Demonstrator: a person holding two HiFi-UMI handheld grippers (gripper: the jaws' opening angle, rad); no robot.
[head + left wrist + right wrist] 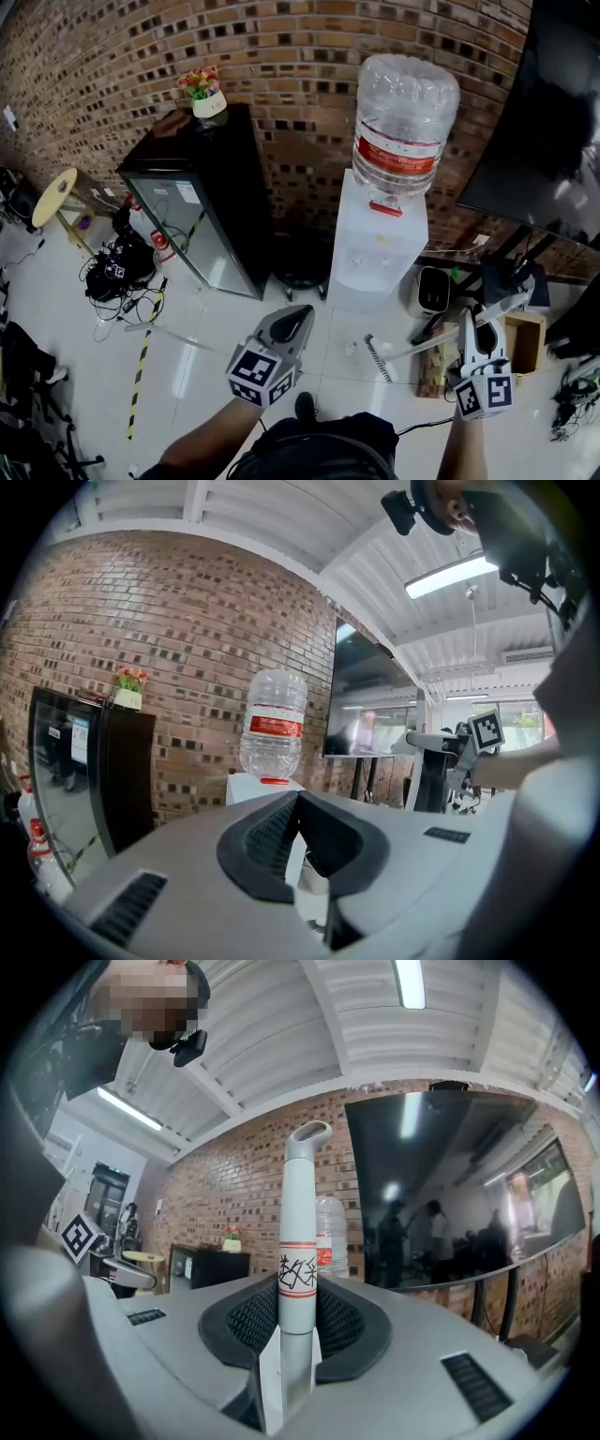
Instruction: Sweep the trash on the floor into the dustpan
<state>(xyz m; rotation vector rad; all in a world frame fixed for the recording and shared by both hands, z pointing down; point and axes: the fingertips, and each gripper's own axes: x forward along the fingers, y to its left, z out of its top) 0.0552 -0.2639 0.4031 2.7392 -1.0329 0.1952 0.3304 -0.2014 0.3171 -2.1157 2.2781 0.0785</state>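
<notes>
A water bottle (405, 103) sat on the dispenser (380, 246) against the brick wall (300, 56), a cabinet (202, 187) with a flowerpot (208, 98) on top to its left, a screen (553, 112) to its right.

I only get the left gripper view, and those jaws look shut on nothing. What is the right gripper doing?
Observer: The right gripper is shut on a white broom handle with red bands.
Operator: Where is the brush end?
Observer: In the head view, the brush head rests on the floor before the water dispenser.
Operator: Any trash nearby?
Observer: A small pale scrap lies beside the brush head, toward the left gripper.
</notes>
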